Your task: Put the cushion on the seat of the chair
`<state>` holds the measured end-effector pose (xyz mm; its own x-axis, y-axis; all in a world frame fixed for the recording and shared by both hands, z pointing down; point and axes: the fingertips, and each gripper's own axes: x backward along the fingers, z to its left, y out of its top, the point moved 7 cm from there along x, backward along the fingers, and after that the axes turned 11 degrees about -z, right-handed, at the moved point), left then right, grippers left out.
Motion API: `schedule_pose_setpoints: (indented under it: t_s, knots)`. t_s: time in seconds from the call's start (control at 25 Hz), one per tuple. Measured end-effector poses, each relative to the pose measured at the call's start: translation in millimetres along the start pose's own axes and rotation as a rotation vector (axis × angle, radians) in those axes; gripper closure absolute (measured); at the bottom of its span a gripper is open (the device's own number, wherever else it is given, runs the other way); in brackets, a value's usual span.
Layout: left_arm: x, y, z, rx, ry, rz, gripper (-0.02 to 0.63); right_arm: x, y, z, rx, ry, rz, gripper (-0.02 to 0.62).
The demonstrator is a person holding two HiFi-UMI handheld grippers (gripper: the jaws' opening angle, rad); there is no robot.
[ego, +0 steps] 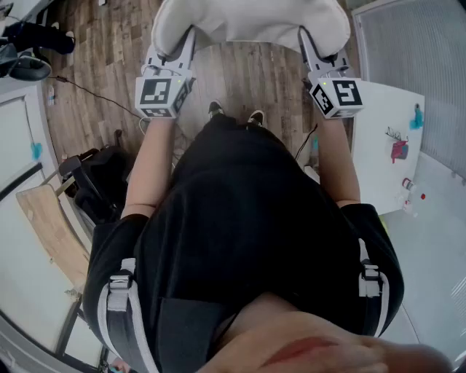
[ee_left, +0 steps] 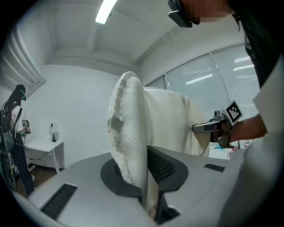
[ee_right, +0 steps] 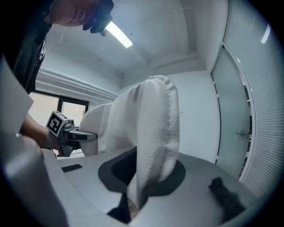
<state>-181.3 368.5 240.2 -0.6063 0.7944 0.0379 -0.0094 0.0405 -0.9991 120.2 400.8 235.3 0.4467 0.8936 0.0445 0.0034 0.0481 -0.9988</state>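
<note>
The cushion (ego: 247,22), white and fleecy, hangs in the air in front of the person, above the wooden floor (ego: 95,51) and just ahead of the 2 shoes (ego: 234,112), carried by nothing but the 2 grippers. The left gripper (ego: 183,45) is clamped on the cushion's left edge and the right gripper (ego: 311,45) on its right edge. Each gripper view shows the pile pinched thin between nearly closed jaws, with the rest of the cushion bulging up beyond them. Both tools point roughly level, so the cushion is stretched flat between them like a tray. This looks like the carrying step: the cushion is lifted and held, but not yet delivered. No chair seat can be made out in any view. A dark frame (ego: 91,178) stands on the floor at the person's left beside a wooden board (ego: 54,229), and I cannot tell whether it belongs to the chair. The next move calls for finding the seat, bringing the cushion over it with both grips kept even so neither edge slips, lowering it flat, and only then parting both pairs of jaws.
</note>
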Motion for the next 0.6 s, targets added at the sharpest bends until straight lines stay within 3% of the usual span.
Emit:
schedule_pose_setpoints:
  t_s: [0.6]
  knots:
    - [20.0, -4.6, 26.2, 0.014, 0.006, 0.017, 0.552, -20.1, -6.5, 25.9, -0.026, 0.038, 0.033, 0.538]
